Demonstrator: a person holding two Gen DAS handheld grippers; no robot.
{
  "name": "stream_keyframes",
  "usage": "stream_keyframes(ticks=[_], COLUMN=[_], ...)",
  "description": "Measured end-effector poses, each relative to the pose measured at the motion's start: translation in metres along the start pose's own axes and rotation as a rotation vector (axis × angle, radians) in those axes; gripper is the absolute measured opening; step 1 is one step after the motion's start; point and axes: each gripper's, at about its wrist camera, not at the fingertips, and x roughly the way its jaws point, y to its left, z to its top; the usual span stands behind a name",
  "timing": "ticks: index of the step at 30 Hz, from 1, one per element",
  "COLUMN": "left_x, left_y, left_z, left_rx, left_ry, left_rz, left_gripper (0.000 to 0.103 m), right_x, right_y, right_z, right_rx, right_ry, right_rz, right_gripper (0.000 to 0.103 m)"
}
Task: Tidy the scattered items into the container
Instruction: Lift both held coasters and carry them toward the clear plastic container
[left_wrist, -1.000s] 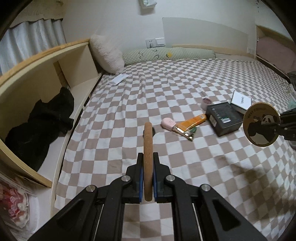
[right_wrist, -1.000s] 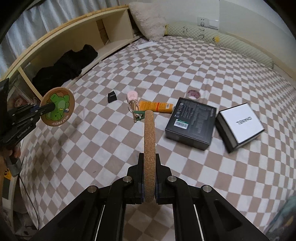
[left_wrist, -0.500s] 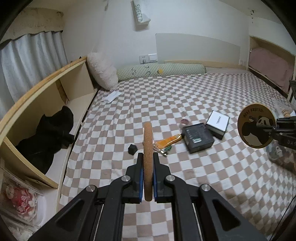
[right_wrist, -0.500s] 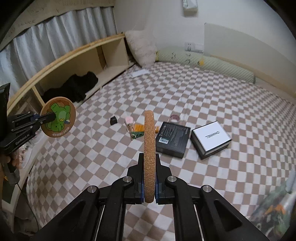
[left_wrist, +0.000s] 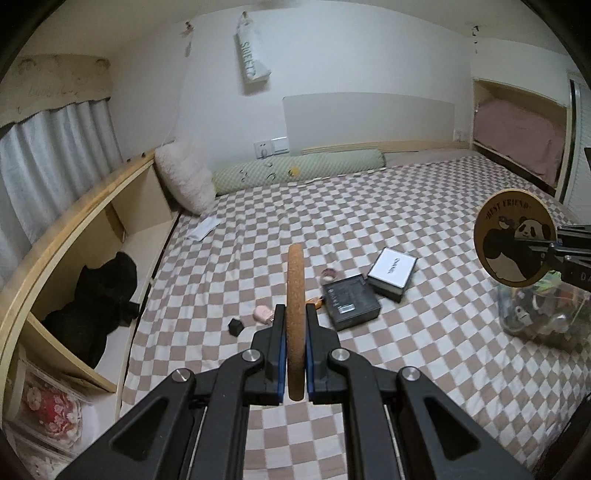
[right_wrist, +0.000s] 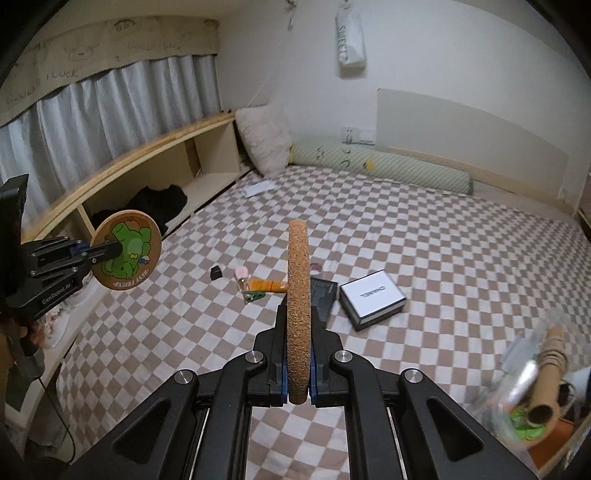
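Both claws, left (left_wrist: 296, 325) and right (right_wrist: 298, 332), have risen from the bed (left_wrist: 424, 236), each pinching a coaster (left_wrist: 296, 291) upright.

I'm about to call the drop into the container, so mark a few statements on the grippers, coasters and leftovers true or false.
1. The left gripper is shut on the dinosaur coaster. True.
2. The right gripper is open. False: it is shut on the panda coaster.
3. The black box and white box lie on the checkered bedspread. True.
4. The clear container holds nothing. False: it already holds items.
5. The pink case sits inside the wooden shelf. False: it lies on the bedspread.
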Motion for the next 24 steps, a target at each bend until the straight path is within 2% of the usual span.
stream_keyframes(ticks=[14, 24], left_x=[-0.039, -0.051], left_y=[-0.077, -0.130], left_z=[0.035, 0.052], left_rx=[0.067, 0.113], left_ry=[-0.073, -0.103], left_rz=[-0.068, -0.131], left_gripper=[0.008, 0.008], right_x=[-0.074, -0.117], right_y=[-0.052, -0.091], right_z=[-0.016, -0.035], right_rx=[0.076, 0.134], right_ry=[-0.079, -0.122], right_rz=[-0.088, -0.148], right_gripper=[0.008, 0.008])
